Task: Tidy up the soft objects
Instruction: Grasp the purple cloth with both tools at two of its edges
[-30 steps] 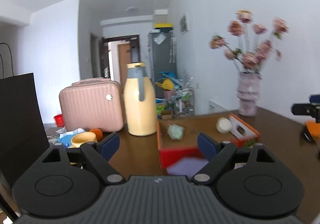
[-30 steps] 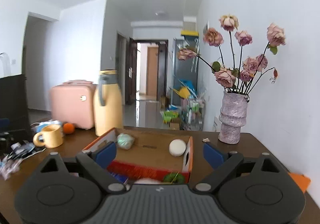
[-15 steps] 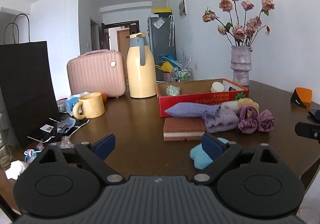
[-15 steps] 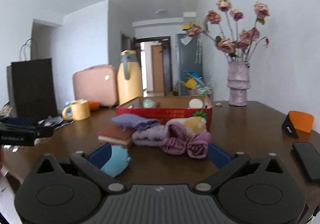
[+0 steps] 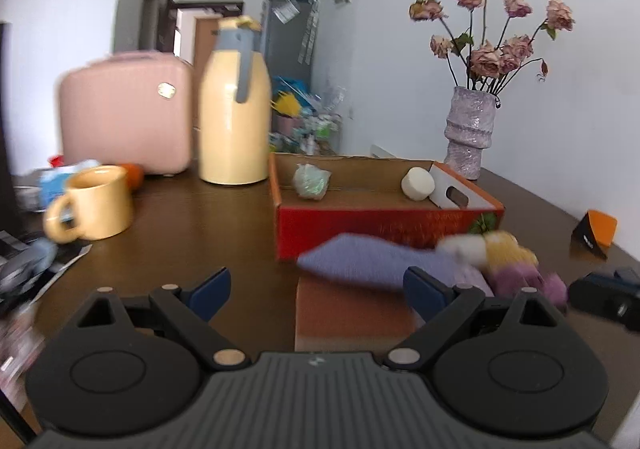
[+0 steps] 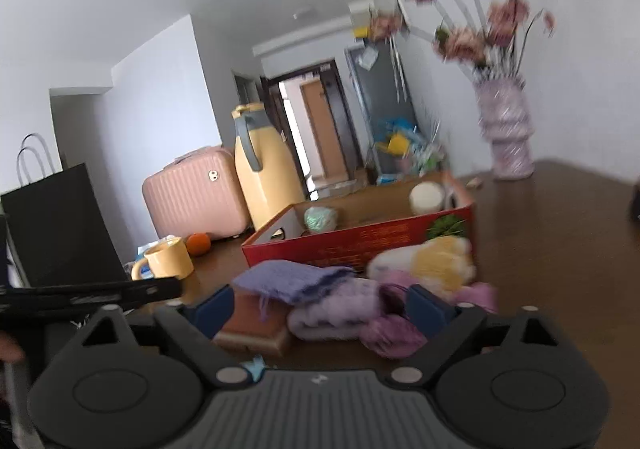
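You are approaching the pile of soft objects (image 6: 340,305) just ahead of both grippers, left gripper (image 5: 316,285) spread and empty, right gripper (image 6: 320,307) closing on nothing yet (red box (image 5: 384,225) lying beyond), so next you need one item squarely between the pads.

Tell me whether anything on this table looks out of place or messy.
The soft things lie heaped outside the red box: a purple cloth draped over a brown sponge, and a yellow plush toy against the box's front. Only two small balls sit inside.
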Demonstrator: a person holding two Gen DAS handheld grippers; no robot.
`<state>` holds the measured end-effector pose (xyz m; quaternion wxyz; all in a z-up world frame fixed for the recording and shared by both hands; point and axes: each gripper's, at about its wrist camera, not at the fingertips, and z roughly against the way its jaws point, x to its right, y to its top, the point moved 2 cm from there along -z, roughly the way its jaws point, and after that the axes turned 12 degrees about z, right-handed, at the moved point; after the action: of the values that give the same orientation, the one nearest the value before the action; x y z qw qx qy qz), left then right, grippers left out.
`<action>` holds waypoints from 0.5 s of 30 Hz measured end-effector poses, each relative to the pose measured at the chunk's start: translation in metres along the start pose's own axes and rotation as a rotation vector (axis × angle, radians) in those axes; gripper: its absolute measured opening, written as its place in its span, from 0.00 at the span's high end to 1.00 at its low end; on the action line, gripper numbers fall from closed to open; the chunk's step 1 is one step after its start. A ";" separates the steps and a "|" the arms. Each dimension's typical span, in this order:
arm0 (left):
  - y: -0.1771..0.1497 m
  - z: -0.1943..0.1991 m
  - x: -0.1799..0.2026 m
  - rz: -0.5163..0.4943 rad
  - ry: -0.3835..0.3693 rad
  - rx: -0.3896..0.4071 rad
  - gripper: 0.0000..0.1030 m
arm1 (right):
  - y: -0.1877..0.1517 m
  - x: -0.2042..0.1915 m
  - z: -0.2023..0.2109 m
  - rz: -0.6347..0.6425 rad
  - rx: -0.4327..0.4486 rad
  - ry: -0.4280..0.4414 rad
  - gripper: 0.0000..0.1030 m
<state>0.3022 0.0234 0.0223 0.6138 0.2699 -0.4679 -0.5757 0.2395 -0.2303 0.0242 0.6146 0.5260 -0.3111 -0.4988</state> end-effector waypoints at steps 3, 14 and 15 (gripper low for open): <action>0.021 -0.054 -0.008 0.029 -0.051 -0.056 0.08 | 0.013 -0.004 -0.047 0.014 -0.015 0.006 0.16; 0.016 -0.125 -0.045 0.279 -0.158 -0.176 0.72 | 0.001 -0.003 -0.157 0.057 -0.191 -0.033 0.59; 0.015 -0.126 -0.046 0.286 -0.173 -0.187 0.75 | -0.001 -0.006 -0.158 0.080 -0.190 -0.047 0.66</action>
<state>0.4251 0.0445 -0.0292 0.6694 0.0919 -0.4967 -0.5447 0.3811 -0.1718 -0.0162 0.6735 0.4409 -0.2976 -0.5133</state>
